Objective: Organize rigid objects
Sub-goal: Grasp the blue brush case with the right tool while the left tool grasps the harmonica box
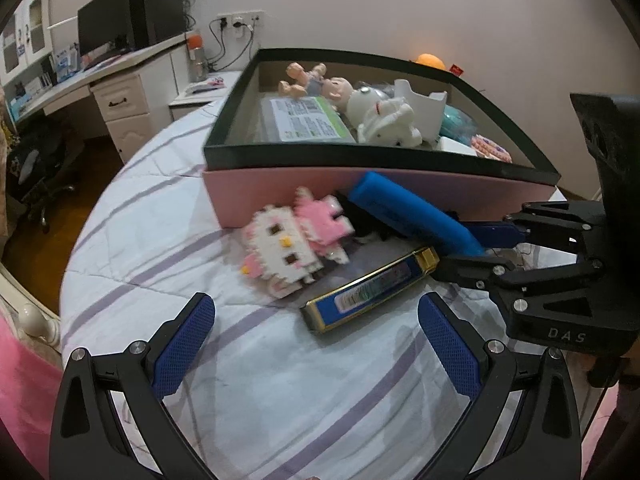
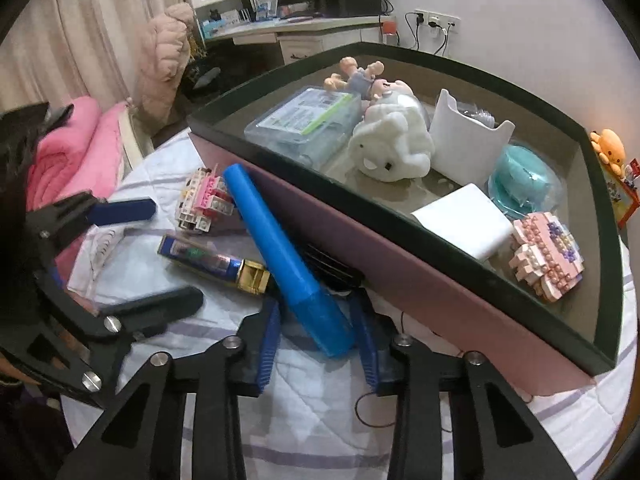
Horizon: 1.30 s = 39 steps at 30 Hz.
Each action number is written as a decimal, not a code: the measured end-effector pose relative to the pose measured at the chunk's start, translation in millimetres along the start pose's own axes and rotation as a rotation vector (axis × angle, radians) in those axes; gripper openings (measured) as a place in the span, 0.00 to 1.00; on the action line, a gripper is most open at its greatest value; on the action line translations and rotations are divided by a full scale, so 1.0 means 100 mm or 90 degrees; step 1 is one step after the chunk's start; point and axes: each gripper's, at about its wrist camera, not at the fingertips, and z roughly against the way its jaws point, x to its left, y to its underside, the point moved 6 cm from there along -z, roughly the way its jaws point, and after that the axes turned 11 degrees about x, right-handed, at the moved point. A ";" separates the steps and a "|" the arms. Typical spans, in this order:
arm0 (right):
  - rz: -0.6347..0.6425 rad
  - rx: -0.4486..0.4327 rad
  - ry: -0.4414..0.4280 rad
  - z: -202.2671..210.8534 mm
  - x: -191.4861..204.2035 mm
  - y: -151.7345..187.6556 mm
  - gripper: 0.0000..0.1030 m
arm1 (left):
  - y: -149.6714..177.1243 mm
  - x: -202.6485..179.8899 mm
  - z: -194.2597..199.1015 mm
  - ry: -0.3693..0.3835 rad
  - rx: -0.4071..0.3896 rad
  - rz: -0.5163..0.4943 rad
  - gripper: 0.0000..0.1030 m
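A: What's on the bed?

B: Striped quilt (image 1: pixel 168 216) w/ a big pink box (image 1: pixel 400 196), black rim, sitting at 12 o'clock in the left wrist view. Inside it – a doll (image 1: pixel 316 82), a white plush (image 1: pixel 384 120), a clear plastic case (image 2: pixel 304 124), a teal round container (image 2: pixel 520 176) and a pink brick-built figure (image 2: pixel 548 256)

A: And outside the box?

B: Three things just beside its near wall: a brick-built pink & white cat figure (image 1: pixel 292 240), a blue-and-gold flat tin (image 1: pixel 372 292) at approx 5 o'clock from the cat, and a blue cylinder (image 2: pixel 280 256) leaning on the box wall, lying across the tin's gold end

A: The grippers?

B: Right gripper (image 2: pixel 316 340) – narrowed around the cylinder's lower end, blue pads right at its sides; can't tell if they press it yet. Left gripper (image 1: pixel 316 340) spread wide, nothing between its fingers, hovering above the quilt w/ the tin at its 12 o'clock
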 end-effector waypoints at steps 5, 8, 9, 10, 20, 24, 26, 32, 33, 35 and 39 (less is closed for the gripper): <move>-0.006 -0.014 0.000 0.02 0.02 0.07 0.29 | 0.00 -0.09 -0.08 0.008 0.012 -0.021 0.81; -0.026 -0.024 0.000 0.07 0.00 0.17 0.28 | -0.02 -0.13 -0.09 -0.006 0.012 -0.036 0.67; -0.031 -0.026 0.000 0.08 0.00 0.22 0.28 | -0.03 -0.14 -0.09 -0.005 0.011 -0.038 0.61; -0.037 -0.026 0.002 0.09 0.02 0.22 0.27 | -0.03 -0.15 -0.09 -0.006 0.012 -0.040 0.58; -0.077 -0.032 0.011 0.18 -0.11 0.37 0.26 | 0.01 -0.19 -0.02 0.006 0.013 -0.054 0.39; -0.067 -0.033 0.020 0.19 -0.10 0.33 0.26 | 0.00 -0.22 -0.05 0.000 0.014 -0.055 0.52; -0.059 -0.028 0.023 0.15 -0.08 0.30 0.27 | -0.01 -0.25 -0.07 0.001 0.012 -0.059 0.53; -0.049 -0.022 0.012 0.05 -0.06 0.15 0.27 | -0.04 -0.27 -0.08 0.018 0.012 -0.061 0.39; -0.047 -0.020 0.014 0.03 -0.05 0.13 0.27 | -0.03 -0.28 -0.07 0.020 0.013 -0.064 0.37; -0.039 -0.018 0.013 0.01 0.00 0.12 0.27 | 0.00 -0.30 -0.05 0.027 0.016 -0.073 0.31; -0.016 -0.006 0.006 0.02 0.16 0.16 0.21 | 0.09 -0.34 -0.01 0.044 0.019 -0.086 0.25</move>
